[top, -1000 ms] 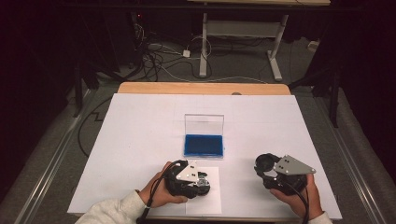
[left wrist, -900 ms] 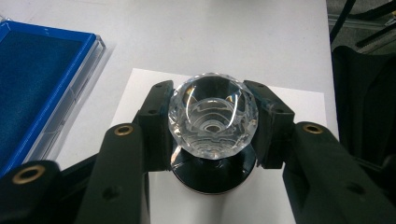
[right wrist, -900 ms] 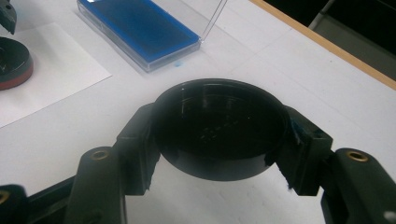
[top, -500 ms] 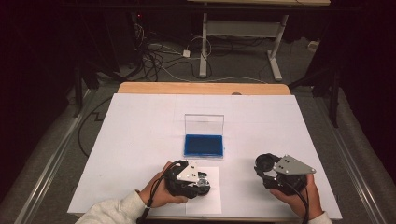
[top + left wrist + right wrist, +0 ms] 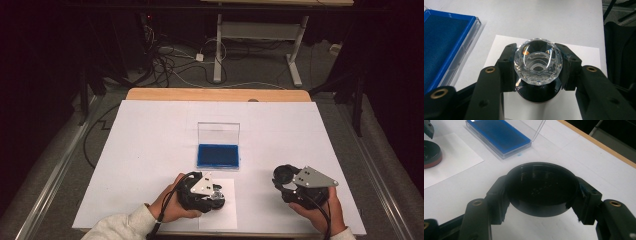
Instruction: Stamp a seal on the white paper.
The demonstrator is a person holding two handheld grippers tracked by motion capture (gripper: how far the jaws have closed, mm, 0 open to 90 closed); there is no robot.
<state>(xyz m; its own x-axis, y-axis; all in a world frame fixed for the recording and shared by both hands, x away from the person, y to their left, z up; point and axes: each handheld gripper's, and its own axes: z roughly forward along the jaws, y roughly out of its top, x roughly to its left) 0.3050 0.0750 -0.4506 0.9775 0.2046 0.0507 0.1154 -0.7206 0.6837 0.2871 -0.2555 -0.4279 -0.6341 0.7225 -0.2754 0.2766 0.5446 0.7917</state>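
The left hand-held gripper [image 5: 537, 62] clamps a clear faceted knob [image 5: 538, 61] over a white sheet [image 5: 226, 210]; the right hand-held gripper [image 5: 541, 195] grips a black round lid [image 5: 541, 191] — an open blue case [image 5: 218, 155] stands just beyond on the desk [image 5: 150, 135].

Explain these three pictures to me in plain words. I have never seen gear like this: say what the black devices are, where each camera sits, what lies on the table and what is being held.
No robot here: a person holds a hand-held two-jaw gripper in each hand. The high view looks down from above the person's side of the white table; the left gripper and right gripper show near the bottom. The other two pictures come from cameras riding on the grippers, looking along their black jaws.

On the table lies an open case with a blue lining and a clear lid standing up, and nearer the person a sheet of white paper.

In the left gripper view, the jaws are shut on a faceted clear glass knob sitting on a round black base over the paper. In the right gripper view, the jaws are shut on a round black lid, held above the table.
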